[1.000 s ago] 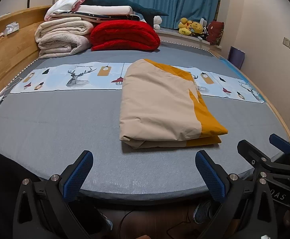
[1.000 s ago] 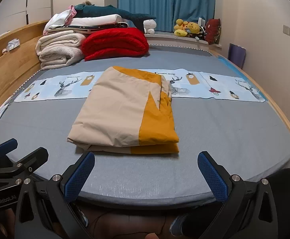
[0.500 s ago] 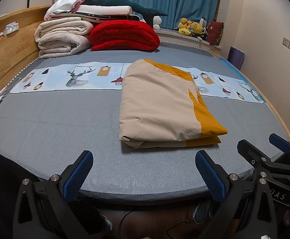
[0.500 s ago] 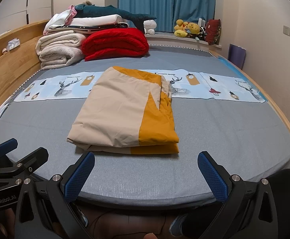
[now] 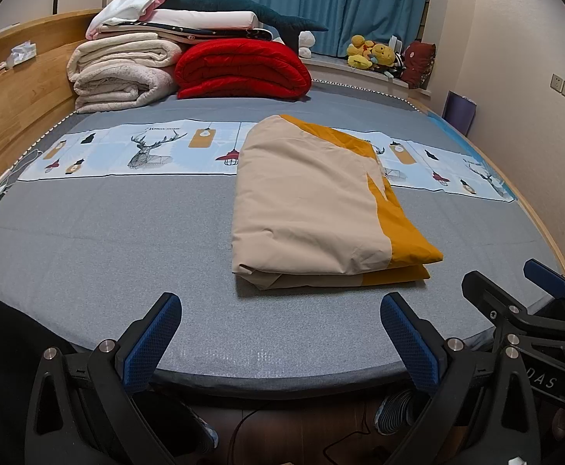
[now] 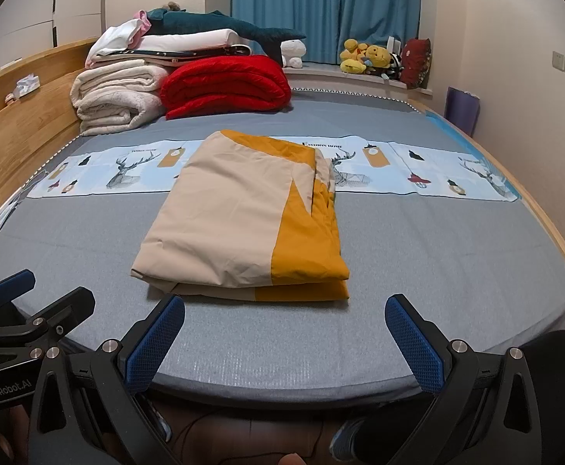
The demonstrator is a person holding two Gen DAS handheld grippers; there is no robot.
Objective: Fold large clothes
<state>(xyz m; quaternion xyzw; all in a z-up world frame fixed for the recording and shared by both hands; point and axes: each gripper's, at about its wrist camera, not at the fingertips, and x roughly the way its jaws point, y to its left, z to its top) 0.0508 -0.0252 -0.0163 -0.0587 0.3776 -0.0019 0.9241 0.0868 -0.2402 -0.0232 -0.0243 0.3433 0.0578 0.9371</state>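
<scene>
A beige and mustard-yellow cloth [image 5: 313, 201] lies folded into a thick rectangle on the grey bed [image 5: 88, 255]; it also shows in the right wrist view [image 6: 240, 217]. My left gripper [image 5: 280, 337] is open and empty at the bed's near edge, short of the cloth's near left corner. My right gripper [image 6: 284, 339] is open and empty at the near edge, in front of the cloth's near side. The right gripper also shows at the right of the left wrist view [image 5: 515, 298], and the left gripper at the left of the right wrist view [image 6: 42, 294].
A printed pale-blue strip [image 5: 127, 151] crosses the bed under the cloth's far end. Folded white blankets [image 5: 123, 73], a red quilt [image 5: 240, 69] and a dark plush [image 5: 243, 7] are stacked at the far end. A wooden side board [image 5: 15, 93] runs along the left.
</scene>
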